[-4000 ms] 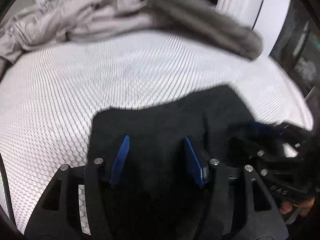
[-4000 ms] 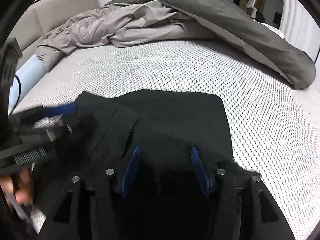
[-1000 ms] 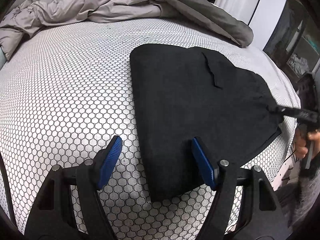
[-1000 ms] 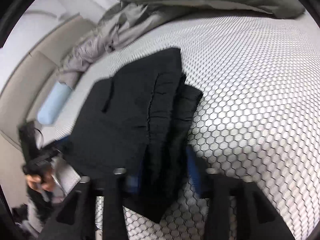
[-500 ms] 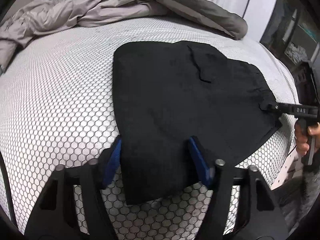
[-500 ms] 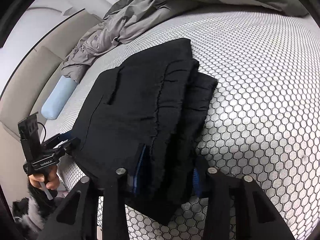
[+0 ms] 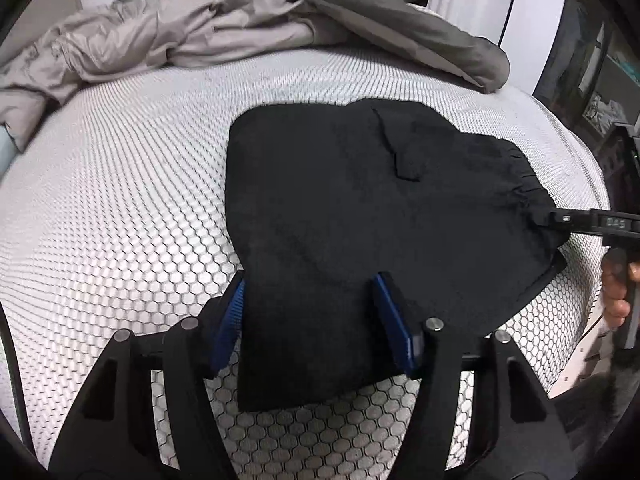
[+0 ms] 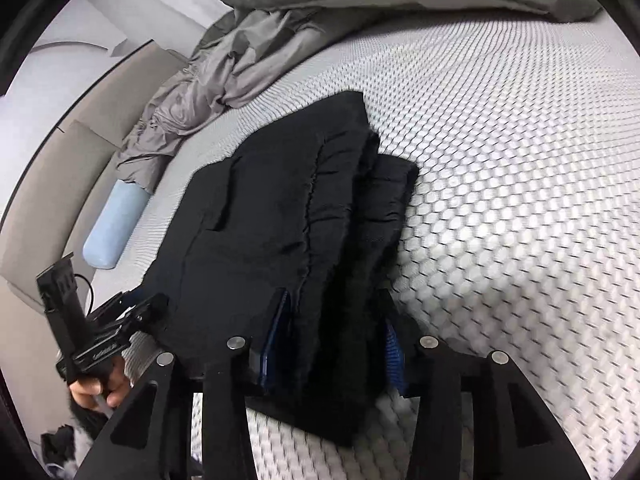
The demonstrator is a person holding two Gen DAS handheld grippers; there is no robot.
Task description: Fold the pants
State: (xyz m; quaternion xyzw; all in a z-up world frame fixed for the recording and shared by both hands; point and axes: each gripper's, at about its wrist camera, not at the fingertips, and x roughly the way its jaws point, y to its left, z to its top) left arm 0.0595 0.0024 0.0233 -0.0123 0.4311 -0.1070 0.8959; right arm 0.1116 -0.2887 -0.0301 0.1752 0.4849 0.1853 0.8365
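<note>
The black pants (image 7: 360,208) lie folded in a thick flat stack on the honeycomb-patterned mattress (image 7: 120,200). My left gripper (image 7: 310,312) straddles their near corner, its blue pads against the cloth on both sides. The right gripper (image 7: 540,220) shows at the right edge of that view, its tip on the far side of the stack. In the right wrist view the bunched waistband side of the pants (image 8: 280,220) fills the gap of my right gripper (image 8: 334,344), whose jaws are opening while the cloth still touches both pads. The left gripper (image 8: 152,308) is at the stack's left corner.
A rumpled grey duvet (image 7: 280,20) is heaped along the far side of the bed. A light blue bolster (image 8: 114,228) lies by the beige headboard (image 8: 48,168). The mattress edge drops off just past the person's hand (image 7: 616,292) on the right.
The left gripper slid forward onto the pants' near corner and its jaws narrowed onto the cloth. The right gripper's pads pinched the thick edge, then spread a little. Both moved slightly sideways.
</note>
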